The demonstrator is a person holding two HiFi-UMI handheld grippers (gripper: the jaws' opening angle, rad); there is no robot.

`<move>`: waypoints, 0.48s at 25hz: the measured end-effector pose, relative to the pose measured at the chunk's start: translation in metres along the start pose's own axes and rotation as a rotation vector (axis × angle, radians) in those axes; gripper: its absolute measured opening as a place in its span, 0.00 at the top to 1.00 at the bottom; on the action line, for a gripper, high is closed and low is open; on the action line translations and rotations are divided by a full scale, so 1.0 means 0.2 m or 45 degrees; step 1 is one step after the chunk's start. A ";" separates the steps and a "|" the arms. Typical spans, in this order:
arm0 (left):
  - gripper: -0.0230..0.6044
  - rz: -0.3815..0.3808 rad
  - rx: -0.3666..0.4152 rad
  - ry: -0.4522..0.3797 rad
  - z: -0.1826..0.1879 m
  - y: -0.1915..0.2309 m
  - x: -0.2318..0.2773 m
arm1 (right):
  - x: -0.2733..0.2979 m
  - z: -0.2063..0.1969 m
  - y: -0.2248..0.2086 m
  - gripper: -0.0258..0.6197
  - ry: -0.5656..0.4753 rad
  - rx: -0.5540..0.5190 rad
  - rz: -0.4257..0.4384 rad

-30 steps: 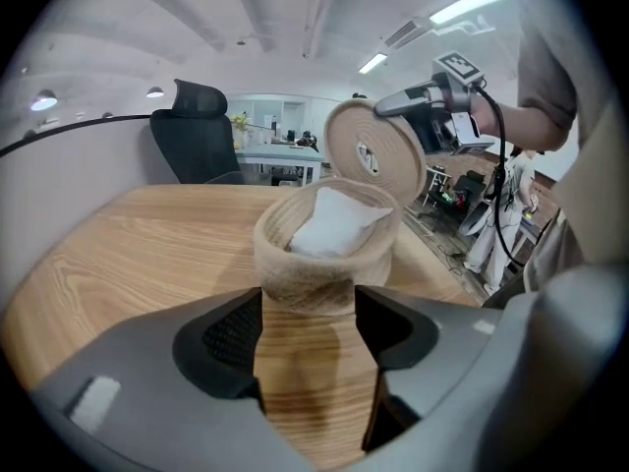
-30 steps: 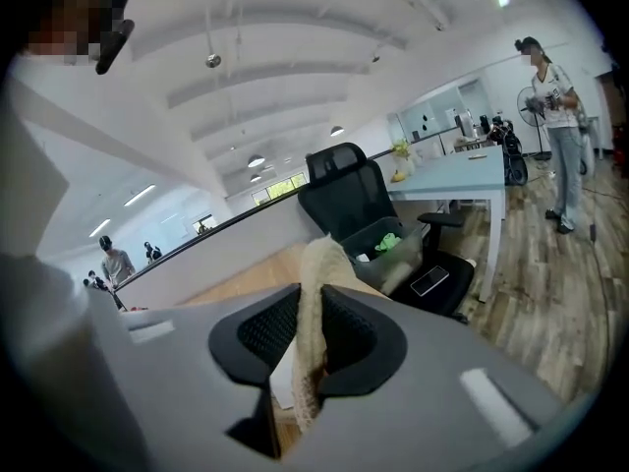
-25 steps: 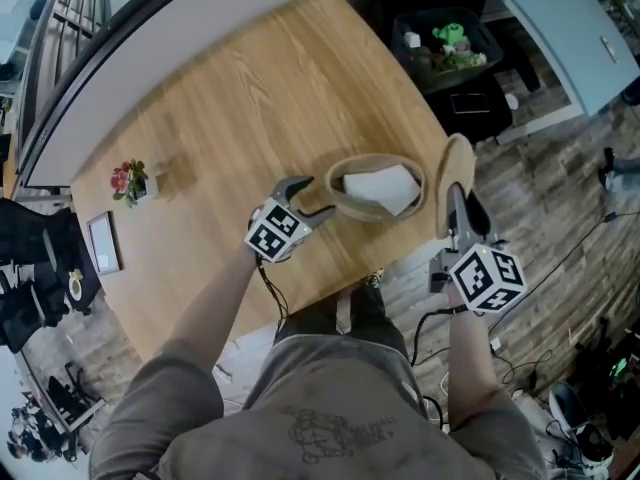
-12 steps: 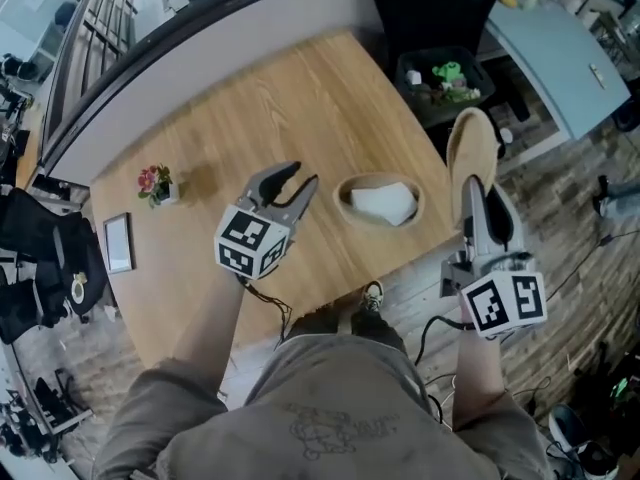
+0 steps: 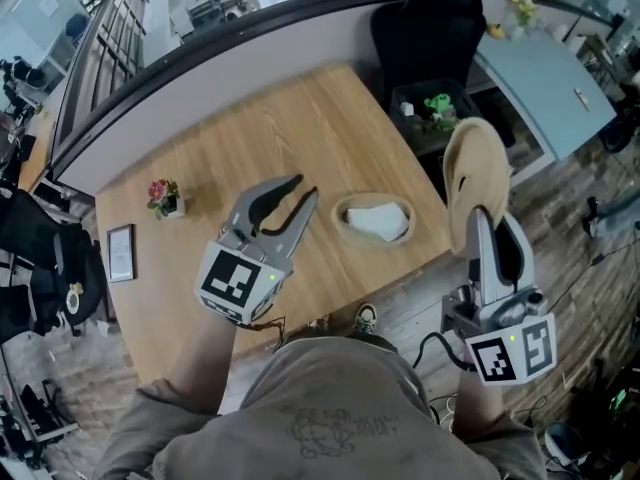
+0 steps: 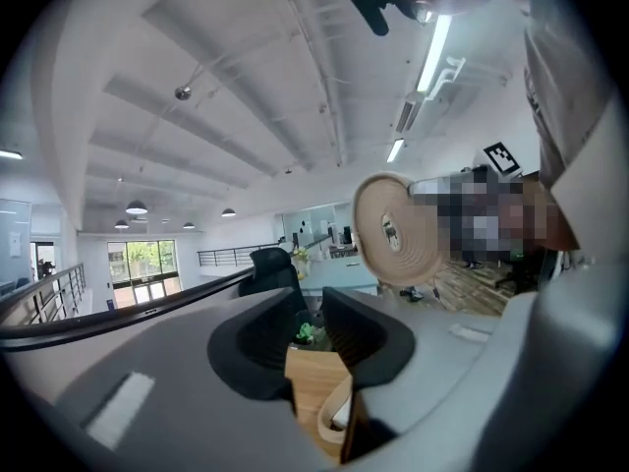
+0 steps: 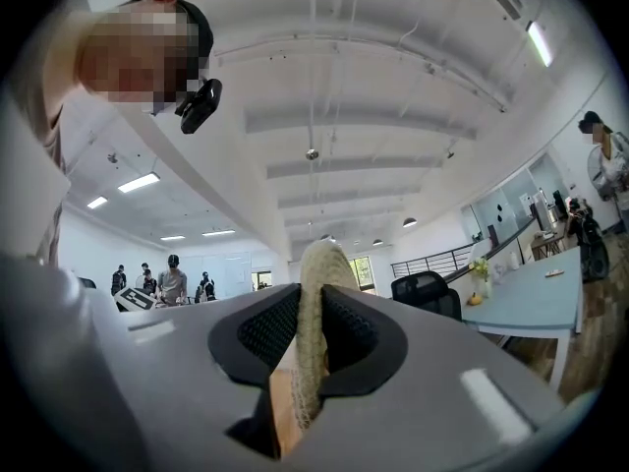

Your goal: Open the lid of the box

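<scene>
Woven oval lid (image 5: 475,168) on edge, long axis upright, clamped in right gripper (image 5: 489,216), left gripper (image 5: 302,190) closing, empty

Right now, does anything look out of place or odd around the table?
Only the lid: it is off the box, held on edge in the right tongs beside the table. Nothing looks spilled.

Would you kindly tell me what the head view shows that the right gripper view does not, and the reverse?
Only the head view: the open oval woven box with white contents on the light wooden table, and a small pot of pink flowers. Only the right gripper view: ceiling lights and distant standing people. Both: the round woven lid clamped in the right tool.
</scene>
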State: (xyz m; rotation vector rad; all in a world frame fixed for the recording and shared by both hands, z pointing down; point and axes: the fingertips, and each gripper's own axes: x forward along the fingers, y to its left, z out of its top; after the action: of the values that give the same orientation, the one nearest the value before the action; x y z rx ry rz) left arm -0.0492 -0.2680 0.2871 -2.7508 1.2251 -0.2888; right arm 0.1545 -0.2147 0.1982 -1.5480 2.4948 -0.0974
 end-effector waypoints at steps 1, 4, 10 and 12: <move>0.83 -0.016 -0.003 -0.011 0.03 -0.02 -0.02 | -0.02 0.02 0.02 0.85 -0.006 0.004 0.005; 0.87 -0.036 -0.029 -0.013 0.09 -0.09 -0.07 | -0.08 0.06 0.06 0.85 -0.001 0.013 0.032; 0.94 0.018 0.002 0.015 0.09 -0.13 -0.12 | -0.14 0.01 0.11 0.85 0.056 -0.001 0.045; 0.96 0.033 -0.040 0.034 0.05 -0.13 -0.13 | -0.13 -0.07 0.12 0.85 0.103 0.025 0.043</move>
State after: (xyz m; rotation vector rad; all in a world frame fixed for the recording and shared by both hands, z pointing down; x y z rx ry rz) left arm -0.0444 -0.2315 0.2785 -2.7640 1.2810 -0.3070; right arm 0.1421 -0.1812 0.2114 -1.5226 2.5723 -0.1826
